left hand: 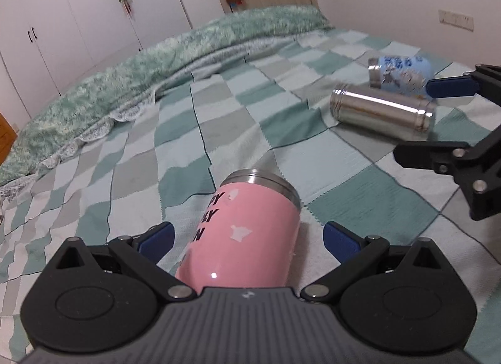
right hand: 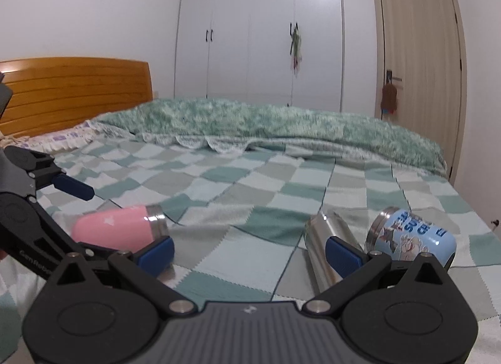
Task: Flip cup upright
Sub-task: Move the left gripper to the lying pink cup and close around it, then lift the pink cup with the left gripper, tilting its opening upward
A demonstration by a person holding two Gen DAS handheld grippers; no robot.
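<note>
A pink cup (left hand: 247, 238) with a steel rim lies on its side on the checkered bed cover (left hand: 141, 160). My left gripper (left hand: 249, 240) is open, its blue pads on either side of the cup and apart from it. The pink cup also shows in the right wrist view (right hand: 116, 231), with the left gripper (right hand: 103, 226) around it. My right gripper (right hand: 250, 254) is open and empty above the cover, and shows at the right edge of the left wrist view (left hand: 435, 119). A steel cup (right hand: 325, 248) and a blue printed cup (right hand: 413, 238) lie on their sides.
A rumpled green blanket (right hand: 266, 122) lies across the far side of the bed. A wooden headboard (right hand: 72, 88) stands at the left. White wardrobes (right hand: 256, 28) and a door (right hand: 419, 57) are behind the bed.
</note>
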